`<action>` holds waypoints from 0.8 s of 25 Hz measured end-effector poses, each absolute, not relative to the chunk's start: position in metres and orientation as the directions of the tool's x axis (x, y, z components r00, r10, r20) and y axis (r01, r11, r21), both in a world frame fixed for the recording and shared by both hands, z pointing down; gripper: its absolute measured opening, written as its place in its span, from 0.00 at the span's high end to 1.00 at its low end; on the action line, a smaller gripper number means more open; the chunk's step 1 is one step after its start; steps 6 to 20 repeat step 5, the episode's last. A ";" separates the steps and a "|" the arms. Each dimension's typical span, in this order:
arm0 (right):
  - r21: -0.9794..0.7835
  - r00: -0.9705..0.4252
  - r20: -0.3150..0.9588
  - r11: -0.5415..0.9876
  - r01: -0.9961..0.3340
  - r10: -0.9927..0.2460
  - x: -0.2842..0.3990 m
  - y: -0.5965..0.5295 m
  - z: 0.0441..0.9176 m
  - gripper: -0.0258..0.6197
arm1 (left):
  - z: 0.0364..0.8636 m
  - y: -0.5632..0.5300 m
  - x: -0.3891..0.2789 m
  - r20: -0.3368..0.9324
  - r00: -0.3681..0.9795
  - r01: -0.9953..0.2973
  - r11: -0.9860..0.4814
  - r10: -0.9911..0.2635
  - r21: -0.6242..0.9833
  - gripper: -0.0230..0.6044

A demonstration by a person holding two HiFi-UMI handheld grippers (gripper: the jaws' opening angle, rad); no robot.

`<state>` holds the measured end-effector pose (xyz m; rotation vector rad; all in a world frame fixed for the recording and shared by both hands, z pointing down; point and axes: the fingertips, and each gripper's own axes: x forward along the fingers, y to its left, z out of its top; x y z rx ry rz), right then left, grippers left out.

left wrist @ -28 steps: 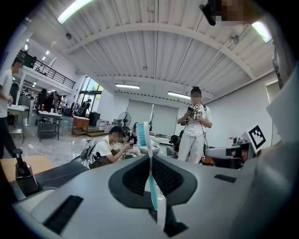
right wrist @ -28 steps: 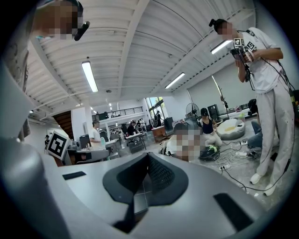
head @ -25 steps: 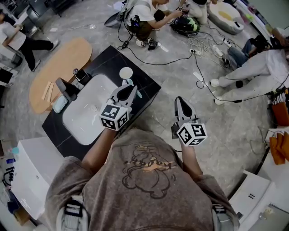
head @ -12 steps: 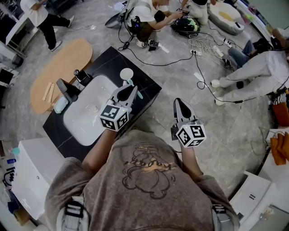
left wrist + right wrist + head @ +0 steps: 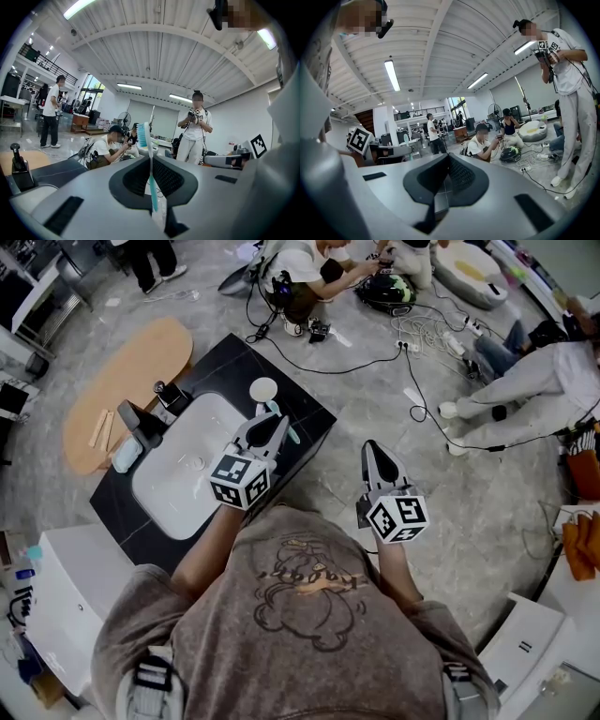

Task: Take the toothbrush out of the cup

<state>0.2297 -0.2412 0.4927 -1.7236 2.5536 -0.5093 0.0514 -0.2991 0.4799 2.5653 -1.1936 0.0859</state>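
In the left gripper view a toothbrush (image 5: pixel 152 187) with a teal handle and blue-and-white bristles stands upright between the jaws of my left gripper (image 5: pixel 151 161), which is shut on it. From the head view, that left gripper (image 5: pixel 274 426) hovers over the black counter (image 5: pixel 300 413) with the toothbrush (image 5: pixel 292 436) poking out beside its tips. The white cup (image 5: pixel 263 390) stands on the counter just beyond, apart from the brush. My right gripper (image 5: pixel 373 454) hangs over the floor to the right of the counter, and in the right gripper view its jaws (image 5: pixel 448 161) are shut with nothing between them.
A white sink (image 5: pixel 183 474) is set in the counter, with a dark faucet (image 5: pixel 141 427) at its left. An oval wooden table (image 5: pixel 122 390) lies beyond. White cabinets (image 5: pixel 56 596) stand at the left. People sit among cables (image 5: pixel 412 343) on the floor farther off.
Both grippers and the toothbrush stay where they were. A person in the background at the upper left has walked rightward along the top edge.
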 end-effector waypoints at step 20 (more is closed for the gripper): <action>-0.277 -0.389 0.160 0.337 -0.900 -0.907 0.230 -0.240 0.493 0.96 | 0.485 -0.297 0.053 0.192 0.655 -0.752 -0.605 -0.731 0.260 0.90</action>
